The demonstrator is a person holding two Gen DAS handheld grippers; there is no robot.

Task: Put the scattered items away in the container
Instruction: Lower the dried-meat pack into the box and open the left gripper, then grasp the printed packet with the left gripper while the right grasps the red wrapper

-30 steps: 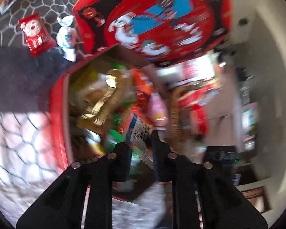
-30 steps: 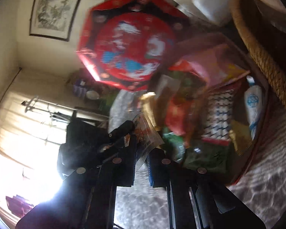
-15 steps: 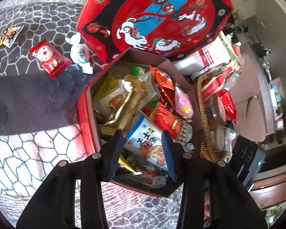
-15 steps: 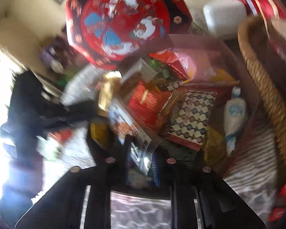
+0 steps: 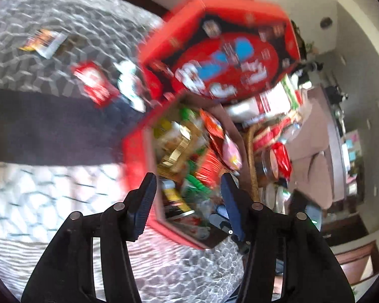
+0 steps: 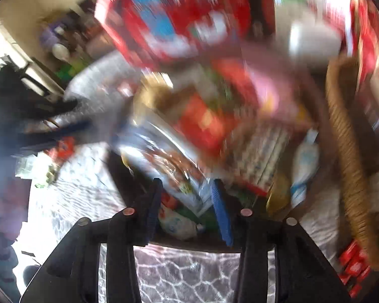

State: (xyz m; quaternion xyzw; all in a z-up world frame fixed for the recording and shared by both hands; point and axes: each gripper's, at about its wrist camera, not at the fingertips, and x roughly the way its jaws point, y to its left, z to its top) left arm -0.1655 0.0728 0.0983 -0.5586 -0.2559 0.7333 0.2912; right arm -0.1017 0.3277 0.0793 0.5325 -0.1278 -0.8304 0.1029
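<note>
Both views are smeared by motion. The left gripper [image 5: 188, 189] hangs over the near corner of the red box [image 5: 134, 156], its jaws opening with nothing pinched between them; only the snack packets [image 5: 202, 161] heaped in the box show through the gap. Just past the box stands its red lid [image 5: 222, 58], propped up and tilted. To the gripper's left, on the patterned cloth [image 5: 50, 202], three items lie loose: a red packet [image 5: 94, 85], a white sweet [image 5: 130, 87] beside it, and a small sachet [image 5: 44, 41] farther off. To the right, a wicker basket [image 5: 252, 161] sits hard against the box.

The right gripper [image 6: 187, 204] points down into the same box, jaws opening. A clear-wrapped packet [image 6: 169, 161] lies in the gap between the pads; the blur hides whether either pad touches it. The basket's rim [image 6: 348, 156] curves close on the right. On the left, the other gripper's dark fingers [image 6: 70, 128] reach in.
</note>
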